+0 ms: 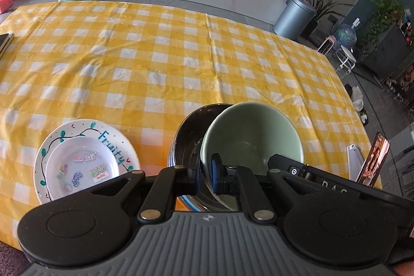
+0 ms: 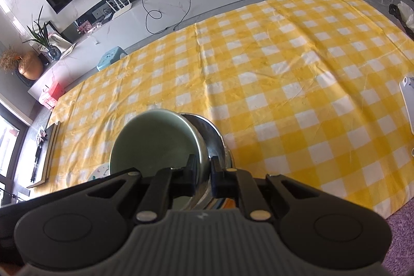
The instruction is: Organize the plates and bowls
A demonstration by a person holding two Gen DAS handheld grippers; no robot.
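On the checked tablecloth [image 1: 181,56] your plates are done: the small plate [image 1: 82,170] sits stacked on the Fruity plate [image 1: 113,144]. The bowls remain: your left gripper [image 1: 205,173] pinches the green bowl [image 1: 251,136], tilted into the steel bowl [image 1: 186,136], whose rim your right gripper [image 2: 204,172] clamps.

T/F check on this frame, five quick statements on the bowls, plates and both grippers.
1. The left gripper is shut on the green bowl's rim. True.
2. The green bowl sits level on the tablecloth. False: it is tilted, leaning into the steel bowl.
3. The right gripper hangs open above the table. False: it is shut on the steel bowl's rim.
4. A smaller white plate lies on the "Fruity" plate. True.
5. The plates are stacked inside the steel bowl. False: they lie beside it on the yellow checked tablecloth.
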